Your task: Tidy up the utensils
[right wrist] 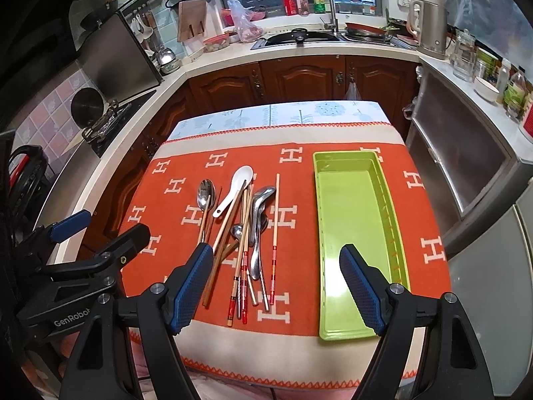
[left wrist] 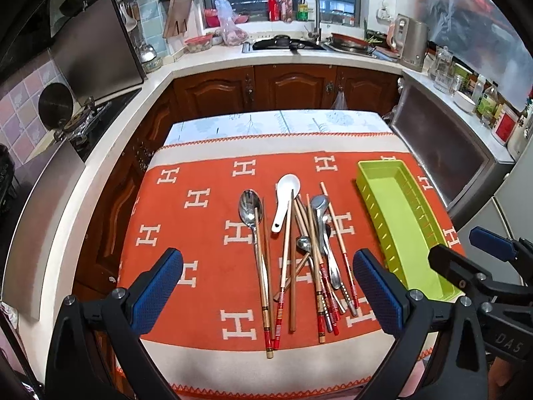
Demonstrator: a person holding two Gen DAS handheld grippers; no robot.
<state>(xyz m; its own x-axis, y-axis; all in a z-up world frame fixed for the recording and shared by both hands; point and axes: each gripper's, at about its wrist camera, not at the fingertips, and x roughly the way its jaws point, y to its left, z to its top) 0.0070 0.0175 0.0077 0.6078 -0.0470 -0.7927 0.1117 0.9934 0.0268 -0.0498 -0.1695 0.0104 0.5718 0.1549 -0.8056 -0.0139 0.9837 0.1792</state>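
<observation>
Utensils lie in a loose heap on the orange cloth (left wrist: 206, 233) that covers the small table: a white ceramic spoon (left wrist: 287, 196) at the far end, a large metal spoon (left wrist: 249, 210) to its left, a smaller metal spoon (left wrist: 303, 243) and a metal ladle-like spoon (left wrist: 319, 206) tangled among several wooden chopsticks (left wrist: 283, 266), whose red-banded ends point toward the person. They cross and overlap, so none sits free enough to lift without disturbing a neighbour. Just to the right of the heap lies the green tray (right wrist: 353, 233), empty, its long side parallel to the chopsticks, which suits sliding long pieces straight in. Left gripper (left wrist: 268, 295) hangs above the near end of the pile with its jaws spread wide and nothing between them. Right gripper (right wrist: 276, 288) hovers between the pile and the tray, likewise wide apart and holding nothing. Sorting, by my judgement, has not yet begun.
</observation>
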